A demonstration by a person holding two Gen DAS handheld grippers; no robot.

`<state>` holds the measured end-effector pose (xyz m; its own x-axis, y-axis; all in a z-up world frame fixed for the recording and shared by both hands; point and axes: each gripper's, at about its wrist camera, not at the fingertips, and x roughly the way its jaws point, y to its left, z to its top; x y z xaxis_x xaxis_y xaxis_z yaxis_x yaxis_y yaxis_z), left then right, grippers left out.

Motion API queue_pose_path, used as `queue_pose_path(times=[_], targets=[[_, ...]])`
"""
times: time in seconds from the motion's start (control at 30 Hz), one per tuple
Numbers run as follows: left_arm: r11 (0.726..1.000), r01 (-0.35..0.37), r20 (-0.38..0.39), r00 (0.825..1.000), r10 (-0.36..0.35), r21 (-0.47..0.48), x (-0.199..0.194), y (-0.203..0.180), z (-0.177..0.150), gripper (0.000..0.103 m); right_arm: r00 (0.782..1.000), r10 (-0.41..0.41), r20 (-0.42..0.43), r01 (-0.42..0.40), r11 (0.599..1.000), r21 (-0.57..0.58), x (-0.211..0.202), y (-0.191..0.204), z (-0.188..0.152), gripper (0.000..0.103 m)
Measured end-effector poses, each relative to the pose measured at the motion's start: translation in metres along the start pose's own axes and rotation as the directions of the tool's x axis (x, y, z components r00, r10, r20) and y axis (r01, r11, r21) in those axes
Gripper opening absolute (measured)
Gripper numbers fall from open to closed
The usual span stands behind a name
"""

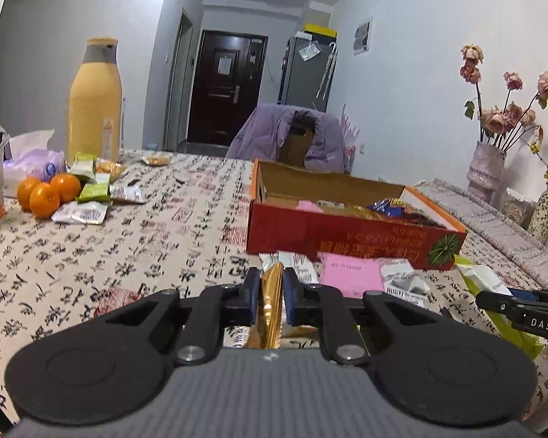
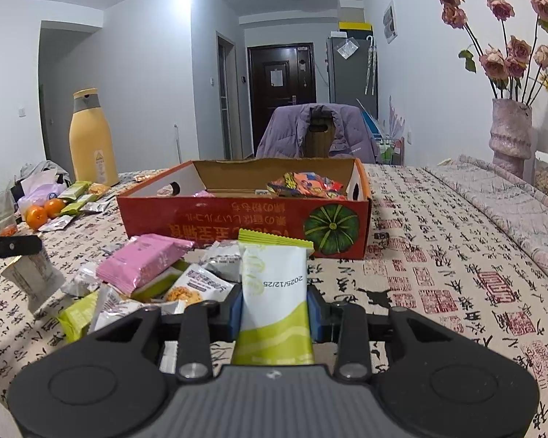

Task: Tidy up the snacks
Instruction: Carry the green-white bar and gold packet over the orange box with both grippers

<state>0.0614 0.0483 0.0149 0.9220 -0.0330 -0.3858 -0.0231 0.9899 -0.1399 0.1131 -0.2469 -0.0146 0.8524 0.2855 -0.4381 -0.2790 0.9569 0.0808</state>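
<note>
A gold wrapper [image 1: 271, 303] is pinched in the left gripper [image 1: 270, 292], a green-white packet [image 2: 274, 292] clamped in the right gripper [image 2: 274, 310], both just short of the red box [image 2: 244, 219].

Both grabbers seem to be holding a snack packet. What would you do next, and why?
Probably carry the green-and-white packet, clamped in the right gripper, forward and over the open red box. The box lies straight ahead and already holds snacks.

A tall yellow bottle [image 1: 94, 102] stood at ten o'clock on the surface [image 1: 157, 241], three oranges [image 1: 47, 191] just before it. A vase [image 2: 510, 135] of dried roses [image 2: 507, 36] stood at two o'clock.
</note>
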Motion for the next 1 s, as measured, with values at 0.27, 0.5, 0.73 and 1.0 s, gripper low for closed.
queue_pose_path(times=[0.27, 0.5, 0.73, 1.0], targets=[[1.000, -0.003, 0.029, 1.000, 0.002, 0.012, -0.002, -0.003, 0.007, 0.012, 1.000, -0.001, 0.013, 0.001, 1.000, 0.007, -0.001, -0.001, 0.002, 0.034], [1.000, -0.003, 0.053, 0.999, 0.002, 0.027, -0.001, -0.008, 0.014, 0.011, 1.000, 0.000, 0.024, 0.000, 1.000, 0.012, 0.000, -0.004, 0.006, 0.034], [0.999, 0.008, 0.105, 0.994, -0.013, 0.044, 0.003, -0.019, 0.037, 0.011, 0.999, 0.004, 0.051, -0.005, 1.000, 0.006, 0.007, -0.005, 0.022, 0.034], [0.997, 0.046, 0.144, 0.988, -0.053, 0.055, 0.025, -0.036, 0.078, 0.011, 0.994, 0.008, 0.105, -0.007, 1.000, -0.009, 0.025, -0.006, 0.063, 0.034]])
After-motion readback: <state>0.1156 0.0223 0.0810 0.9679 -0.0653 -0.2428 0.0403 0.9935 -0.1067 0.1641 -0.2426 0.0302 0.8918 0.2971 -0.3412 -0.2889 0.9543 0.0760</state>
